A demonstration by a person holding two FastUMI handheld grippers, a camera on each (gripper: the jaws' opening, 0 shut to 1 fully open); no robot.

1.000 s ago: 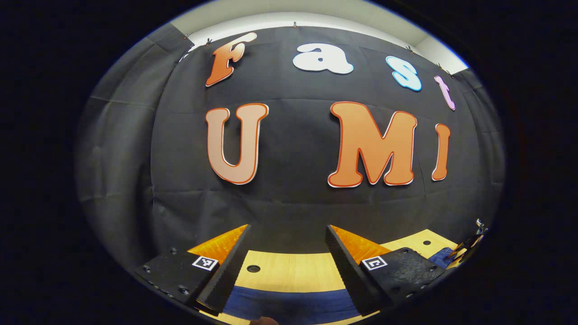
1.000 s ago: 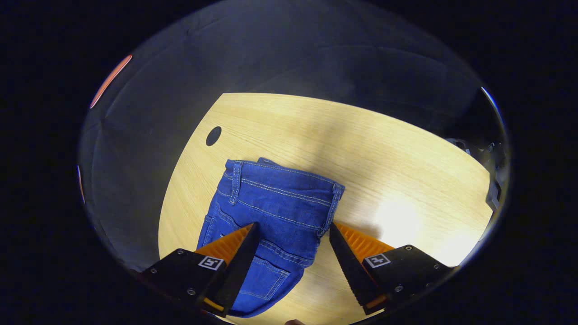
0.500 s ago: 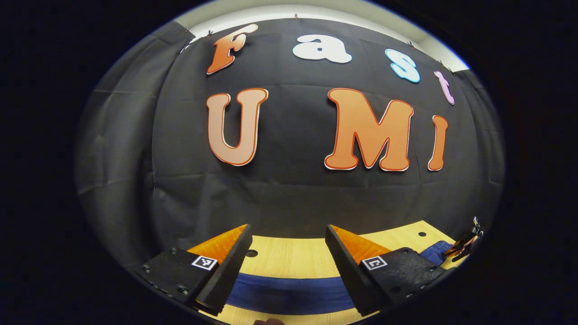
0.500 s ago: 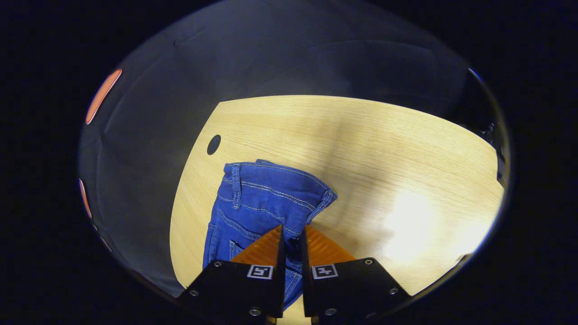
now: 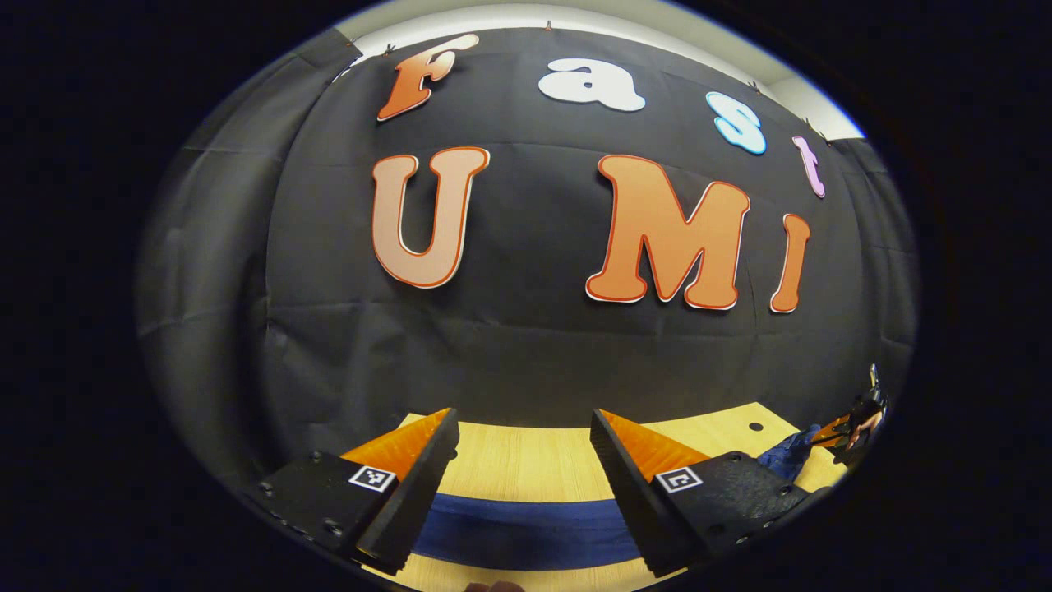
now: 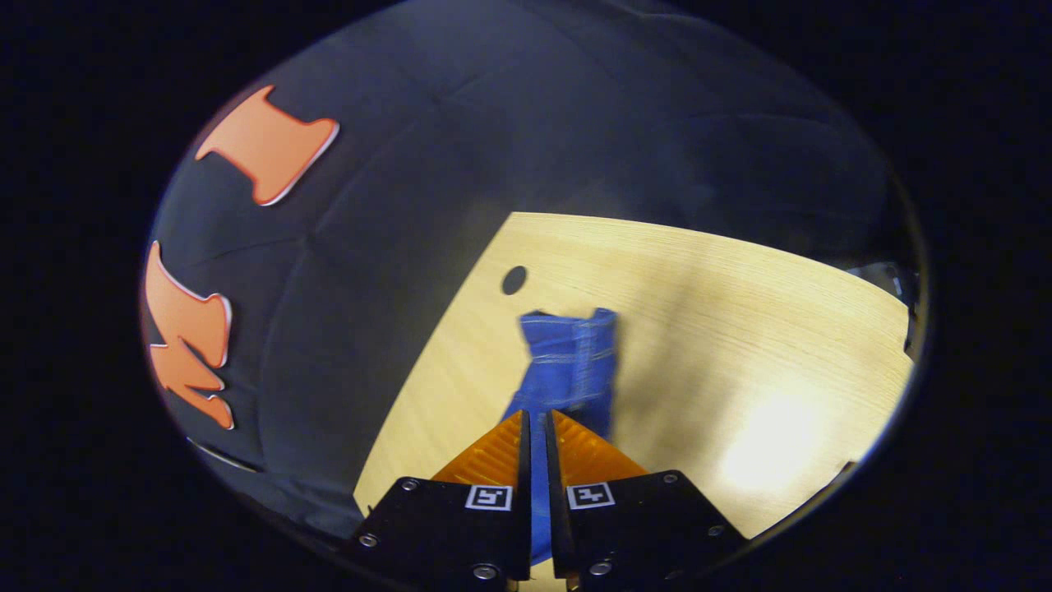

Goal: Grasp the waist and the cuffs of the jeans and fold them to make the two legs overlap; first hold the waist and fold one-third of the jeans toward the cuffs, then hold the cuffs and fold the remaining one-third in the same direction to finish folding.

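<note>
- wooden table [image 6: 740,329] under a black cloth wall.
- jeans [image 6: 571,362] lie on it; their waist end hangs bunched from the right gripper [image 6: 534,427], which is clamped on the denim.
- left gripper [image 5: 522,460] spread wide above a leg, gripping nothing.
- risk: a one-sided lift could twist the legs out of line, or the denim could slip free.

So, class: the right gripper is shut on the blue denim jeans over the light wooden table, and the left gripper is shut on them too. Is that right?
Not quite. The left gripper is open, its fingers apart above the blue denim jeans, as the left gripper view shows. The right gripper is shut on them over the light wooden table.
</note>
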